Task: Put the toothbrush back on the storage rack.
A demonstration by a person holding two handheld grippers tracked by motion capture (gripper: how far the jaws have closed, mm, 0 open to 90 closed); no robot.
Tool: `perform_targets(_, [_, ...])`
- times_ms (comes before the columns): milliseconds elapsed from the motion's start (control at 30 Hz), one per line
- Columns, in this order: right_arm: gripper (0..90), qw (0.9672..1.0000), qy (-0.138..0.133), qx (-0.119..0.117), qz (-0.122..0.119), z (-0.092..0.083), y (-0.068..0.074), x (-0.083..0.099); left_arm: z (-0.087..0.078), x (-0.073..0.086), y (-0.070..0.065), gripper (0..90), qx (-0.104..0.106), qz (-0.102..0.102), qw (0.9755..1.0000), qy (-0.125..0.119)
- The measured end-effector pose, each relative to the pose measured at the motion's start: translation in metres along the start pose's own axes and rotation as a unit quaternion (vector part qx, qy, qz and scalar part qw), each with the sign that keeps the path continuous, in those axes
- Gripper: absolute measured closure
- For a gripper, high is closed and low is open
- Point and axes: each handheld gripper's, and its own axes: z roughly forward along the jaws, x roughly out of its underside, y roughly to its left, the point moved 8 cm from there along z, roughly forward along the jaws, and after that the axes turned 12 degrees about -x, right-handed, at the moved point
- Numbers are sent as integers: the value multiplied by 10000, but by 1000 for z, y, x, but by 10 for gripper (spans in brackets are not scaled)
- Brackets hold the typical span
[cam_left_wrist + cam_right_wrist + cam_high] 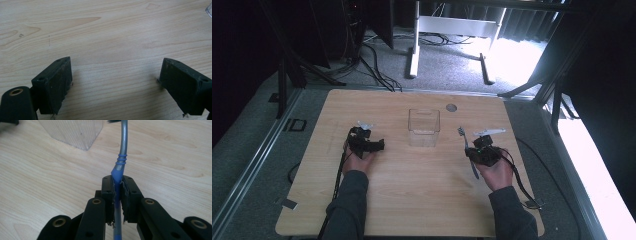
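A person sits at a light wooden table (412, 190), holding a two-jaw gripper in each hand. The right gripper (118, 192) has its jaws pressed together on the blue handle of a toothbrush (121, 150), pinching it near the middle. In the high view the toothbrush (468, 150) sits at the right side of the table, its bristled head pointing away from the person and its handle end sticking out back past the hand. A clear plastic container (424, 127) stands upright at the table's centre, between the two hands. The left gripper (115, 82) hovers low over bare wood, jaws spread wide with nothing between them.
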Motion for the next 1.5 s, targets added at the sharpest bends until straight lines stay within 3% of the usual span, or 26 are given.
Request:
perform_targets(367, [812, 9995, -300, 45, -25, -5, 0, -5, 0, 0, 0, 114, 0, -1, 10000, 0])
perform_targets(1500, [811, 9944, -1027, -171, -154, -13, 4, -26, 0, 0, 0, 113, -2, -1, 10000, -1])
